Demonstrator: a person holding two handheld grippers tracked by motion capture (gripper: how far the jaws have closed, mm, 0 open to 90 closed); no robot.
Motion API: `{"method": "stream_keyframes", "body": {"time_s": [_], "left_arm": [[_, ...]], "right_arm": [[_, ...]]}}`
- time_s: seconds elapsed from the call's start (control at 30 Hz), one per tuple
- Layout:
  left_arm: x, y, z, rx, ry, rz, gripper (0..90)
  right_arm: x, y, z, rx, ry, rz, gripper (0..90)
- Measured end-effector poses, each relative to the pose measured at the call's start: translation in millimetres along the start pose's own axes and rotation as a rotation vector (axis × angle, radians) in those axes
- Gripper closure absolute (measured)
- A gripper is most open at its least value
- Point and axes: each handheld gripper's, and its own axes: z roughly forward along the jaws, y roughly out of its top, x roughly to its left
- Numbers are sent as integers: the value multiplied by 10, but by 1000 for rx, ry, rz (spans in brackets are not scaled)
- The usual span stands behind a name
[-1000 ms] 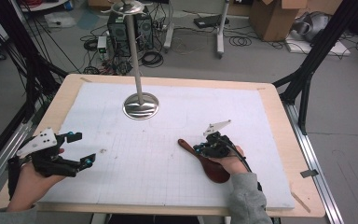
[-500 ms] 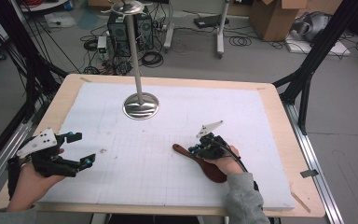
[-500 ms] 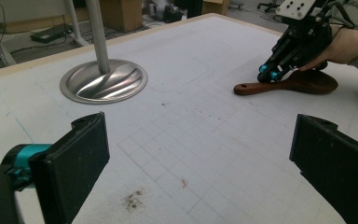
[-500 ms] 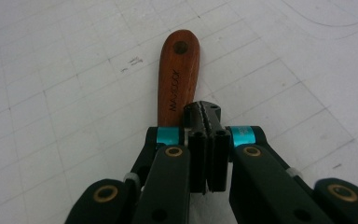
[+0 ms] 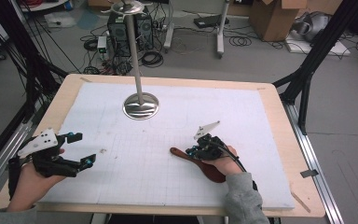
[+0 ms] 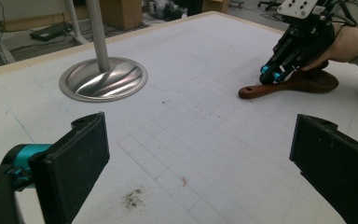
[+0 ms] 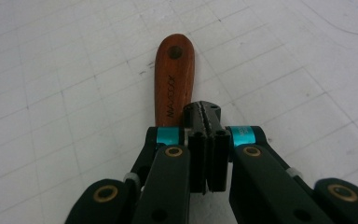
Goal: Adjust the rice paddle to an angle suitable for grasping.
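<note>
Hands come in from the near edge of the worktop (image 5: 261, 100), which is covered with a white sheet marked in squares. On the left, the left gripper (image 5: 79, 150) sits just above the sheet with its two black jaws wide apart. Nothing is between them. It is well apart from everything else, and it looks like it is just waiting.

Farther back, a bit left of the middle, stands a shiny metal stand (image 5: 141, 105) with a round base and a tall thin pole.

On the right lies a brown wooden spoon (image 5: 210, 168), flat on the sheet. Its handle points left and a little far, and its wide bowl end is near the person's right hand. The right gripper (image 5: 189, 150) is right over the handle. Its jaws are pressed tight together, with no gap. In the right gripper view the handle (image 7: 173, 81) runs beside and under the closed tips, not between them, so the spoon does not look held.

The step in hand seems to be getting hold of the spoon. For that, the right gripper would likely need to open its jaws, move so the handle sits between them, and then squeeze shut before lifting.
</note>
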Motion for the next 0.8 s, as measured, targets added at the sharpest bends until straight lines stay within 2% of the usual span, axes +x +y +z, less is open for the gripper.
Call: {"method": "stream_keyframes", "body": {"time_s": [0.4, 0.5, 0.57, 0.63, 0.67, 0.7, 0.77, 0.8], "left_arm": [[-8, 3, -14, 0, 3, 1, 51], [-16, 11, -22, -3, 4, 4, 51], [-23, 16, -26, -5, 6, 6, 51], [-22, 22, -34, -11, 8, 5, 51], [-22, 22, -34, -11, 8, 5, 51], [-16, 22, -40, -10, 10, 8, 51], [-9, 16, -37, -7, 10, 4, 51], [-9, 16, -37, -7, 10, 4, 51]], "right_arm": [[29, 19, 10, 3, 2, -23, 879], [32, 22, -31, -19, -11, -20, 792], [27, 18, -85, -50, 13, -13, 731], [36, 25, -152, -82, 10, -17, 677], [36, 25, -152, -82, 10, -17, 677], [43, 41, -226, -113, 5, -10, 596], [52, 59, -279, -129, -2, 8, 490], [52, 59, -279, -129, -2, 8, 490]]}}
